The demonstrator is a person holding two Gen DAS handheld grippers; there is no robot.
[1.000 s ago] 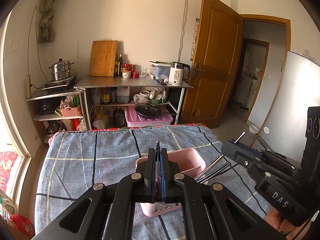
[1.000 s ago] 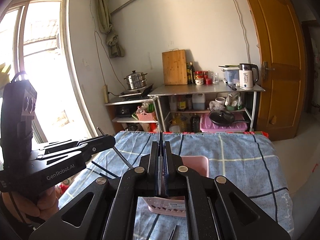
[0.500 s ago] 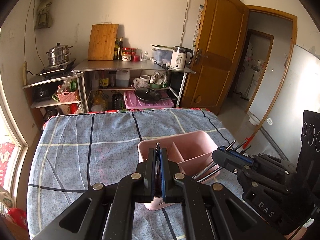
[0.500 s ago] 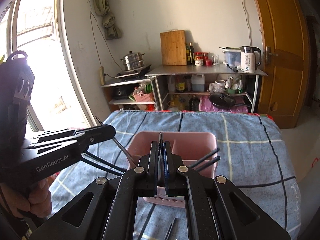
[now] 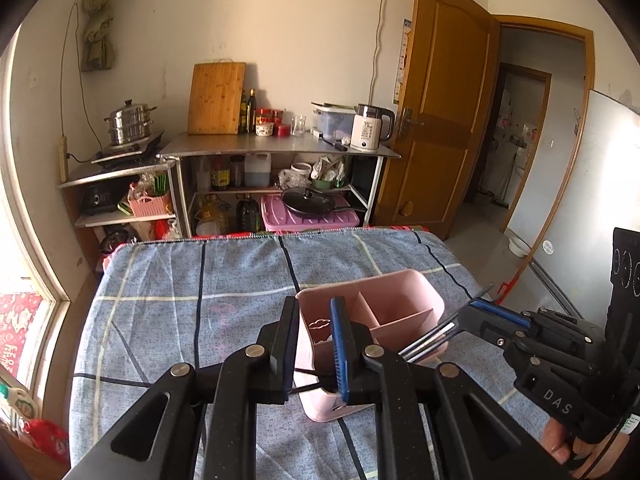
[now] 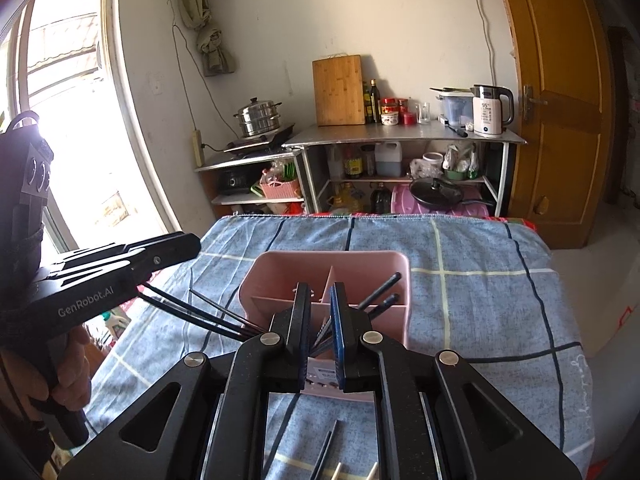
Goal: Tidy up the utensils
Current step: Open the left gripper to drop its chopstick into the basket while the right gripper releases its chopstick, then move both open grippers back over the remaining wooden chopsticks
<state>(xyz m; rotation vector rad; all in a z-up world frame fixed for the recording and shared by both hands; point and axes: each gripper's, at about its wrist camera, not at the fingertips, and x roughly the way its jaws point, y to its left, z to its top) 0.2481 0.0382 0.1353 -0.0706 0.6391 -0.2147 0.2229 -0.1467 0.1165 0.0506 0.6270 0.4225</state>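
A pink divided utensil holder stands on the blue checked tablecloth. My left gripper hangs just before the holder's left end. Its jaws are opening, and thin black chopsticks cross loosely low between them. In the right wrist view these chopsticks fan from the left gripper down toward the holder. My right gripper stands over the holder's near wall with its jaws slightly apart. Dark chopsticks run between them into the right compartment. Both sets' lower ends are hidden.
More loose chopsticks lie on the cloth under my right gripper. Behind the table stands a metal shelf with a kettle, a cutting board and bottles. A wooden door is at the right, a window at the left.
Both grippers' views have tipped down toward the holder, which now sits closer below them. Both pairs of jaws, shut before, have parted, the left wider, and the chopsticks sit looser.
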